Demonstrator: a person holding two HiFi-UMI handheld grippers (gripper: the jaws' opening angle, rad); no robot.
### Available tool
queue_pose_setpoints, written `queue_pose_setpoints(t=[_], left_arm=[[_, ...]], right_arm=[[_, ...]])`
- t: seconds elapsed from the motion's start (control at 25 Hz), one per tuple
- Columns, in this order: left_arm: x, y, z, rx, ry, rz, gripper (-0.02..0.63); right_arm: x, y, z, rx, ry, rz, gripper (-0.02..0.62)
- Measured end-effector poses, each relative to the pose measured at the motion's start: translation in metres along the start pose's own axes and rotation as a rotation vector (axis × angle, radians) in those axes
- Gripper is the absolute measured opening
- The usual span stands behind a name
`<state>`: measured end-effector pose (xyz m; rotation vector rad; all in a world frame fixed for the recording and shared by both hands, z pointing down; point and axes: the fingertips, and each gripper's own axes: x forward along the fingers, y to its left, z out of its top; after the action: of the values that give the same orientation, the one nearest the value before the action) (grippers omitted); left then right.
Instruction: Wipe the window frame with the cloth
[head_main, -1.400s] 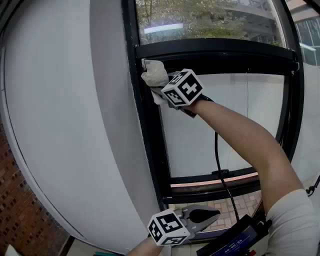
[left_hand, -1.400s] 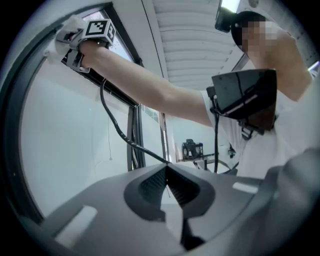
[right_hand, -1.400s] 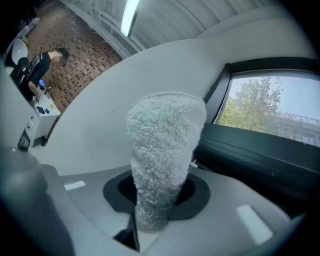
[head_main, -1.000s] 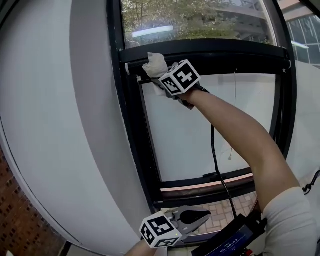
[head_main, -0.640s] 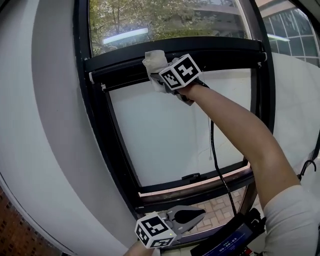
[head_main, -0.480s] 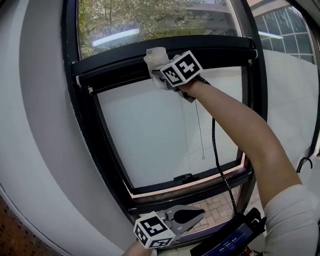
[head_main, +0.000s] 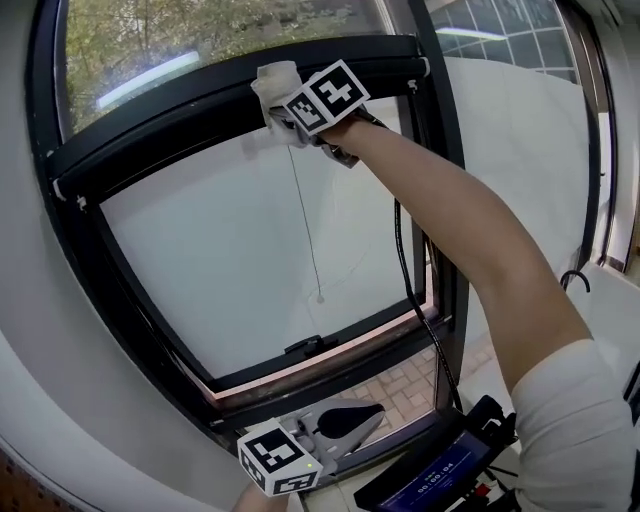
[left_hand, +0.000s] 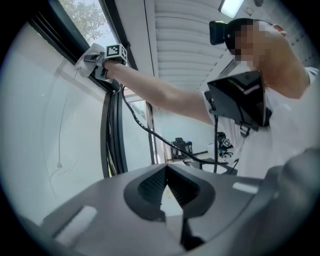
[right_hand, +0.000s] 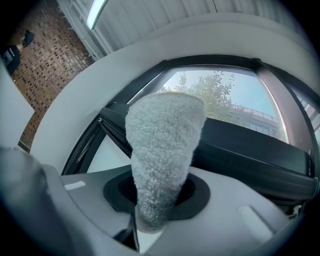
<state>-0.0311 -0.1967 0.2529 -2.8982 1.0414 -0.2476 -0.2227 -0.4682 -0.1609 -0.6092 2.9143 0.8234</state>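
Right gripper view: cloth (right_hand: 162, 145) in right gripper (right_hand: 156, 210) (at window frame (right_hand: 250, 150)).

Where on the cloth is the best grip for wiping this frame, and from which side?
Grip the cloth by its narrow bunched end, from the room side. The right gripper does so: jaws shut on the neck, fluffy wad projecting toward the window frame.

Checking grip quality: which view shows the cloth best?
The right gripper view: the cloth fills the centre, pinched in the right claw. The head view shows a small bunch at the frame; the left gripper view, a distant speck.
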Motion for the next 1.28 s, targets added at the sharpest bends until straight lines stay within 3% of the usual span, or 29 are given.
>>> queue_pose_setpoints(t=[0.52,1.04,1.28], left_arm=[[0.059,0.023,-0.003,-0.005,0.013,-0.015,0.021],[0.113,0.031,0.0,0.008,0.013,-0.03,0.021],[0.129,0.035,0.0,0.004,0.006,-0.016,0.021]], right_arm=[[-0.054,-0.099,-0.047,0.057,-0.012,-0.04,0.103],[-0.138,-0.231,-0.099,0.102,0.036,-0.229,0.103],[-0.163,-0.267,-0.111,0.08,0.065,-0.293,0.103]])
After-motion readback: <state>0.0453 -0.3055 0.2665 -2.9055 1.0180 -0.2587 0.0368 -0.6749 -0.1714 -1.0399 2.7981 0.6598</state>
